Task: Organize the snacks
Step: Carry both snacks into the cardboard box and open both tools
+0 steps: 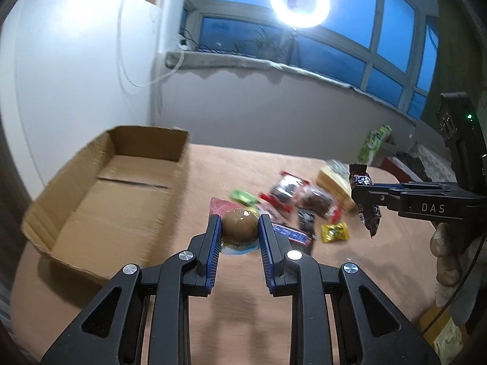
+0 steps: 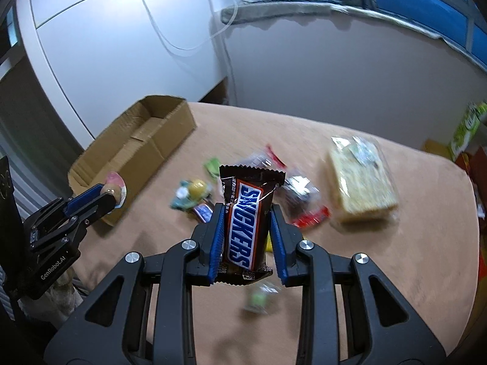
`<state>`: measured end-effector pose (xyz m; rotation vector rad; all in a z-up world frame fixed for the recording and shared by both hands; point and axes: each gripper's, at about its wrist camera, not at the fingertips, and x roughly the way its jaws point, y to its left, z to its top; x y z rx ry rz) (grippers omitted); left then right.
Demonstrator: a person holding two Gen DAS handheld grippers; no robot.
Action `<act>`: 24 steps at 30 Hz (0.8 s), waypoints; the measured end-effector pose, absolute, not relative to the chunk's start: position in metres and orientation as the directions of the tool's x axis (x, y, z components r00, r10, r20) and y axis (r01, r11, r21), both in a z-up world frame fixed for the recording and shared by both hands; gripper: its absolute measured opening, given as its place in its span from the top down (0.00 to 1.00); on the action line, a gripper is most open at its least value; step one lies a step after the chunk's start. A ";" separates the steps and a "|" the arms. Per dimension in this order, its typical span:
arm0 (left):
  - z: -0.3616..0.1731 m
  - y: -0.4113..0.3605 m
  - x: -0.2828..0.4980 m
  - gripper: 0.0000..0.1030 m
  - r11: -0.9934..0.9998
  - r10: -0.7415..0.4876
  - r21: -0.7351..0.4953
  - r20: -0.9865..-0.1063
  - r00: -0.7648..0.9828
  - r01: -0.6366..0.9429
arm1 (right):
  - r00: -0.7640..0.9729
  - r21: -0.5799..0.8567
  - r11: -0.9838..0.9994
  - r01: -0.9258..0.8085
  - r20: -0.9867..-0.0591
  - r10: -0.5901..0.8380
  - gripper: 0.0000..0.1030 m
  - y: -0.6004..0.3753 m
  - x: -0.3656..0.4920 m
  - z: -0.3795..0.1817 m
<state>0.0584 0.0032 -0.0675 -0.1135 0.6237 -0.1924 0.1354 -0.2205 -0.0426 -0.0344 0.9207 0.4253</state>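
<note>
Left wrist view: left hand-held gripper (image 1: 239, 228), pinching a round brown candy (image 1: 239, 224), sits nearer the cardboard box (image 1: 100, 194) at the table's (image 1: 243, 304) far left corner than the right hand-held gripper (image 2: 247, 231), clamped on a chocolate bar (image 2: 243, 222).

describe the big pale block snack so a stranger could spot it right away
Start at the open cardboard box on the tan table, then look across the heap of small wrappers to the far right side. There lies the pale yellow block in clear wrap, far bigger than the small, bright candy wrappers beside it.
</note>
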 end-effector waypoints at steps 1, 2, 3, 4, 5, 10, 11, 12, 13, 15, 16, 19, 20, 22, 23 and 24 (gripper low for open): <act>-0.066 0.009 0.058 0.78 0.978 -0.204 -0.161 -0.565 0.799 0.135 | 0.528 0.151 0.913 -0.379 -0.775 0.347 0.71 -0.215 0.137 -0.041; -0.065 0.015 0.058 0.78 0.980 -0.191 -0.159 -0.562 0.805 0.122 | 0.528 0.151 0.909 -0.389 -0.772 0.354 0.71 -0.207 0.140 -0.039; -0.064 0.021 0.058 0.78 0.981 -0.181 -0.157 -0.559 0.809 0.111 | 0.527 0.151 0.905 -0.398 -0.770 0.360 0.71 -0.200 0.142 -0.038; -0.063 0.027 0.059 0.78 0.983 -0.169 -0.155 -0.557 0.813 0.098 | 0.526 0.151 0.900 -0.408 -0.767 0.367 0.71 -0.194 0.144 -0.036; -0.062 0.034 0.059 0.78 0.985 -0.156 -0.153 -0.554 0.817 0.084 | 0.523 0.153 0.894 -0.421 -0.764 0.378 0.71 -0.185 0.148 -0.035; -0.061 0.064 0.062 0.78 0.989 -0.099 -0.146 -0.549 0.830 0.021 | 0.510 0.161 0.869 -0.467 -0.754 0.414 0.71 -0.147 0.162 -0.029; -0.062 0.069 0.063 0.78 0.989 -0.090 -0.145 -0.549 0.831 0.011 | 0.503 0.166 0.864 -0.475 -0.754 0.422 0.71 -0.139 0.166 -0.029; -0.062 0.075 0.065 0.78 0.990 -0.077 -0.142 -0.549 0.832 -0.003 | 0.496 0.171 0.858 -0.484 -0.754 0.430 0.71 -0.132 0.169 -0.029; -0.063 0.079 0.065 0.78 0.990 -0.069 -0.141 -0.550 0.832 -0.011 | 0.491 0.174 0.853 -0.493 -0.754 0.437 0.71 -0.125 0.173 -0.030; -0.064 0.088 0.068 0.78 0.990 -0.054 -0.140 -0.553 0.831 -0.029 | 0.482 0.174 0.844 -0.508 -0.754 0.446 0.71 -0.110 0.180 -0.031; -0.065 0.092 0.070 0.78 0.990 -0.044 -0.138 -0.555 0.831 -0.039 | 0.479 0.174 0.840 -0.513 -0.755 0.448 0.71 -0.104 0.182 -0.031; -0.068 0.099 0.073 0.78 0.990 -0.027 -0.131 -0.561 0.827 -0.056 | 0.461 0.177 0.825 -0.537 -0.757 0.463 0.71 -0.083 0.190 -0.033; -0.069 0.101 0.075 0.78 0.990 -0.024 -0.130 -0.564 0.825 -0.060 | 0.455 0.178 0.818 -0.546 -0.757 0.468 0.71 -0.075 0.193 -0.034; -0.071 0.105 0.079 0.78 0.989 -0.018 -0.129 -0.571 0.821 -0.068 | 0.442 0.179 0.806 -0.563 -0.759 0.478 0.71 -0.061 0.198 -0.036; -0.072 0.106 0.081 0.78 0.989 -0.016 -0.128 -0.573 0.819 -0.070 | 0.436 0.181 0.802 -0.570 -0.761 0.481 0.71 -0.056 0.200 -0.037; -0.073 0.107 0.082 0.78 0.989 -0.013 -0.126 -0.575 0.818 -0.073 | 0.429 0.182 0.798 -0.575 -0.763 0.484 0.71 -0.051 0.202 -0.039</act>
